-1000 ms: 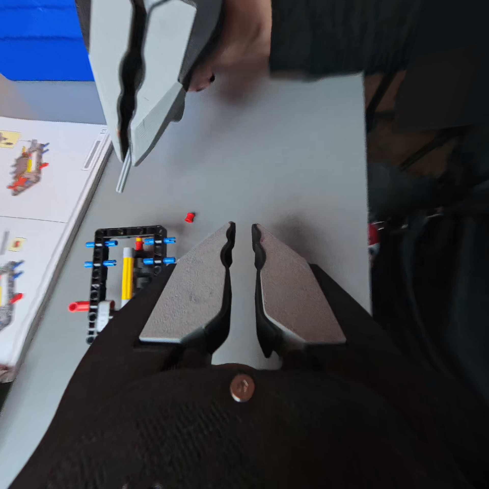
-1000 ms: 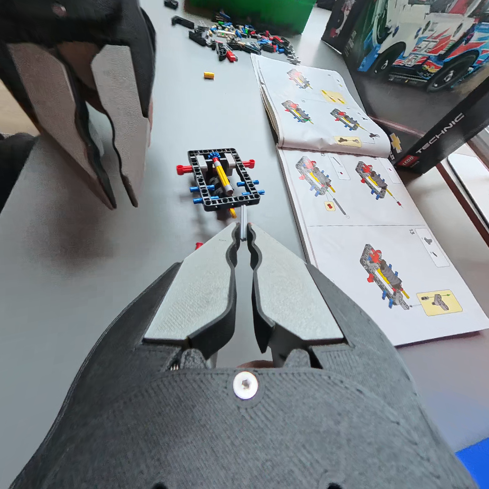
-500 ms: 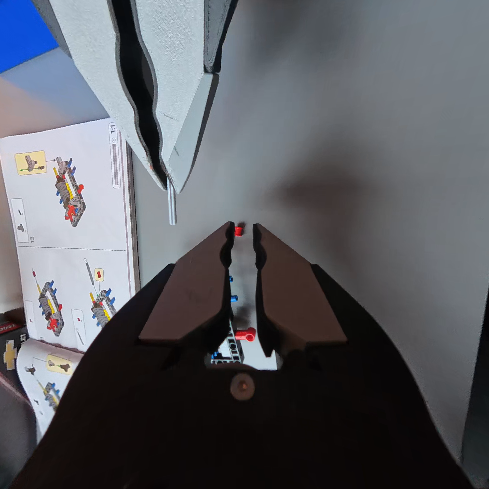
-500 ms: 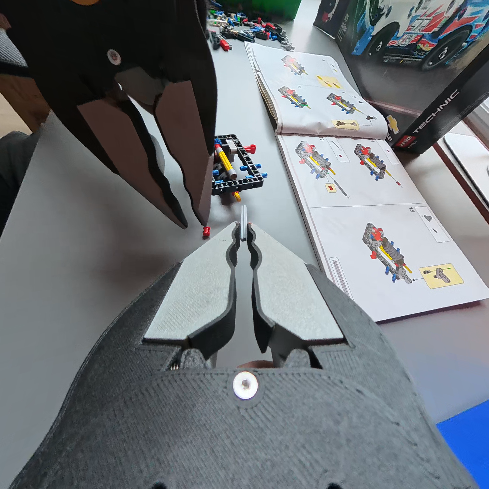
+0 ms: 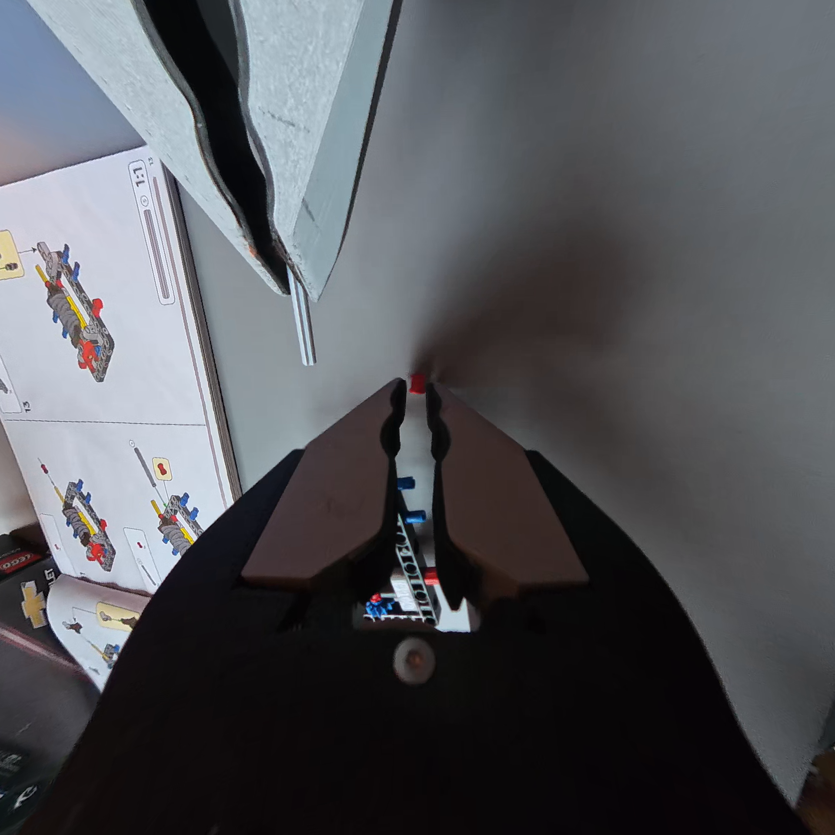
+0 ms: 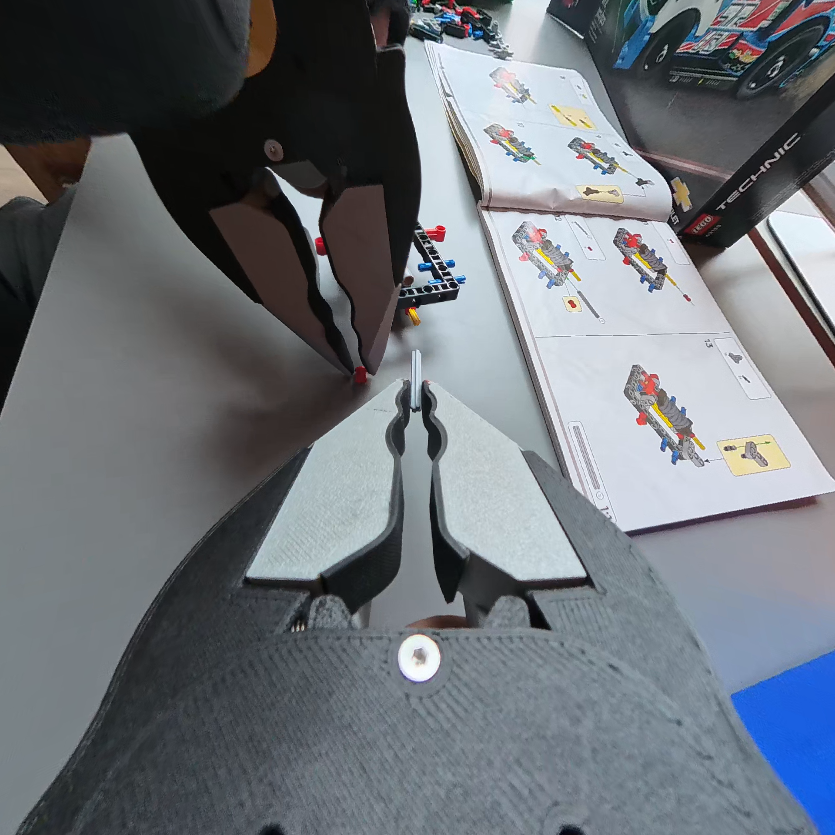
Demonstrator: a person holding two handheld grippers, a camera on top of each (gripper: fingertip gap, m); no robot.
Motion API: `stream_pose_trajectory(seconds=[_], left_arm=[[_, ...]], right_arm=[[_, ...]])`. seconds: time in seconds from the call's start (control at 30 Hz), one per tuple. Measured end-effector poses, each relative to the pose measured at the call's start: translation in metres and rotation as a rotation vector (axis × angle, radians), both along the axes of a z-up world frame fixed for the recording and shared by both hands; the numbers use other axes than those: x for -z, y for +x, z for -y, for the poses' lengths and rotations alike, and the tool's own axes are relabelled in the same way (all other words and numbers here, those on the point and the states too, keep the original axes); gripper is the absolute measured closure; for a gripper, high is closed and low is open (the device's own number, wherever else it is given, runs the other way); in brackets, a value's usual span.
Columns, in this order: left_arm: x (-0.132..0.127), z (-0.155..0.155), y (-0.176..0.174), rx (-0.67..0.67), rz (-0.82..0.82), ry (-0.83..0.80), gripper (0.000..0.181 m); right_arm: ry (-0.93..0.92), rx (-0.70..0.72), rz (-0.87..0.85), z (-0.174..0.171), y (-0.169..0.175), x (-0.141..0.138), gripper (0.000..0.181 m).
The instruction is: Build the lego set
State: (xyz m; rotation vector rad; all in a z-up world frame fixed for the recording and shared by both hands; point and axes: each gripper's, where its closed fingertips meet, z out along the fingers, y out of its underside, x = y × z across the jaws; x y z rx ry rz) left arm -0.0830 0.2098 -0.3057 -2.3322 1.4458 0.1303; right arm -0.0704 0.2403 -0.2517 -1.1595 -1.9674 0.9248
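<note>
A small red bush (image 5: 415, 383) lies on the grey table (image 6: 135, 429). My left gripper (image 5: 413, 389) is tilted down over it, jaws a narrow gap apart, one tip on each side of the bush; the right wrist view shows the same, left gripper (image 6: 361, 367) and bush (image 6: 360, 376). My right gripper (image 6: 415, 384) is shut on a thin grey axle (image 6: 415, 375) that sticks out past its tips, just right of the bush. It also shows in the left wrist view (image 5: 293, 289) with the axle (image 5: 302, 325). The black frame assembly (image 6: 436, 275) with blue pins, red pins and a yellow axle lies behind the left gripper.
An open instruction booklet (image 6: 632, 325) lies right of the assembly and also shows in the left wrist view (image 5: 104, 361). The set's box (image 6: 745, 135) stands beyond it. Loose parts (image 6: 452, 22) lie at the far end. A blue patch (image 6: 795, 745) shows at the near right. One gripper's finger ends stand about 6 cm off the other's.
My left gripper has swung over the frame and come down on the red bush, its jaws a little narrower. My right gripper with the axle has moved close to it.
</note>
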Motion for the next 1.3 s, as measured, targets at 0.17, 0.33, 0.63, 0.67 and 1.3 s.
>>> stream_pose_trajectory(seconds=[0.17, 0.33, 0.63, 0.67, 1.3], left_arm=[[0.002, 0.001, 0.002, 0.007, 0.015, -0.009, 0.176], [0.000, -0.003, 0.004, 0.006, 0.047, 0.035, 0.176], [-0.072, 0.004, -0.006, -0.036, 0.207, 0.572, 0.176], [-0.073, 0.008, -0.012, -0.054, 0.203, 0.595, 0.176], [-0.055, 0.038, -0.068, -0.159, 0.105, 0.684, 0.177]], right_arm=[[0.001, 0.005, 0.003, -0.002, 0.002, 0.000, 0.179], [0.009, 0.012, 0.015, -0.005, 0.005, 0.001, 0.179], [-0.038, -0.037, -0.017, 0.010, 0.007, -0.009, 0.180], [-0.037, -0.039, -0.010, 0.011, 0.007, -0.007, 0.180], [-0.001, -0.030, 0.191, 0.016, -0.007, 0.054, 0.179]])
